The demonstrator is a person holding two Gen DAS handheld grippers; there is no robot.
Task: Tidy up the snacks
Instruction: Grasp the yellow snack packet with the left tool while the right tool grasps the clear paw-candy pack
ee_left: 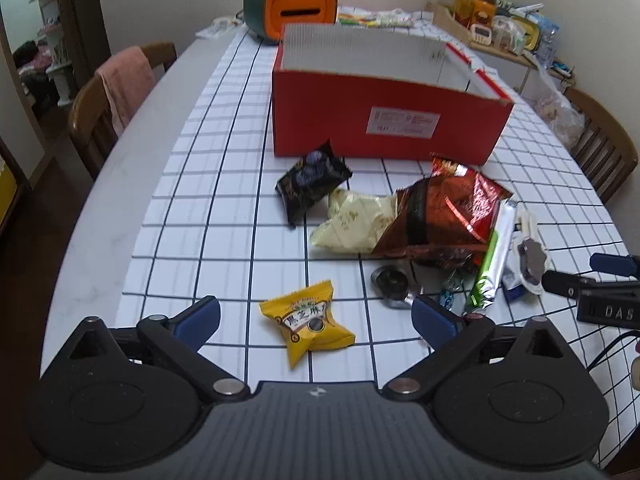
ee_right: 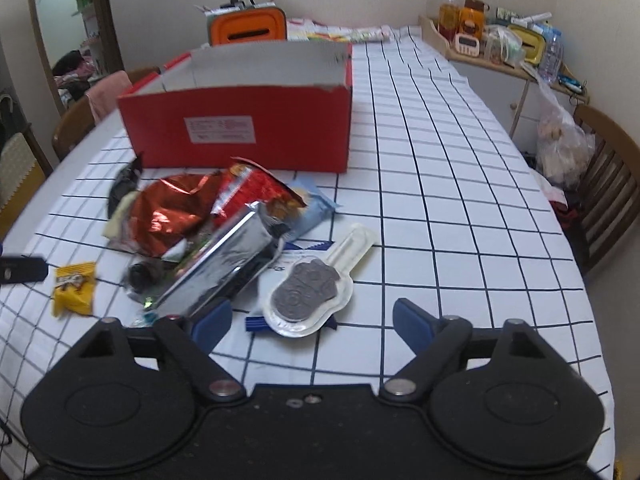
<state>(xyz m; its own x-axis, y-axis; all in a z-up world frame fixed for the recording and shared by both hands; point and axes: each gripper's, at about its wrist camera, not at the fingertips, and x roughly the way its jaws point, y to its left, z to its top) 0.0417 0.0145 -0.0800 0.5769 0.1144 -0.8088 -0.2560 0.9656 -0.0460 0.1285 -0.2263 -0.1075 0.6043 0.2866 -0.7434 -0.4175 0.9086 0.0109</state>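
A red open box (ee_left: 384, 116) stands on the checked tablecloth; it also shows in the right wrist view (ee_right: 248, 128). In front of it lies a pile of snacks: a black packet (ee_left: 310, 184), a cream packet (ee_left: 352, 220), a red foil bag (ee_left: 444, 216) and a silver-green bar (ee_left: 490, 264). A yellow packet (ee_left: 308, 326) lies between the fingers of my open, empty left gripper (ee_left: 316, 320). My right gripper (ee_right: 312, 318) is open and empty just before a paw-shaped chocolate in a clear blister (ee_right: 306, 296). The silver bar (ee_right: 224, 260) lies by its left finger.
An orange and green tissue box (ee_left: 298, 10) stands behind the red box. A wooden rack of jars (ee_right: 492, 40) is at the far right. Wooden chairs stand at the left (ee_left: 104, 108) and the right (ee_right: 608, 176) of the table. A plastic bag (ee_right: 560, 144) hangs at the right.
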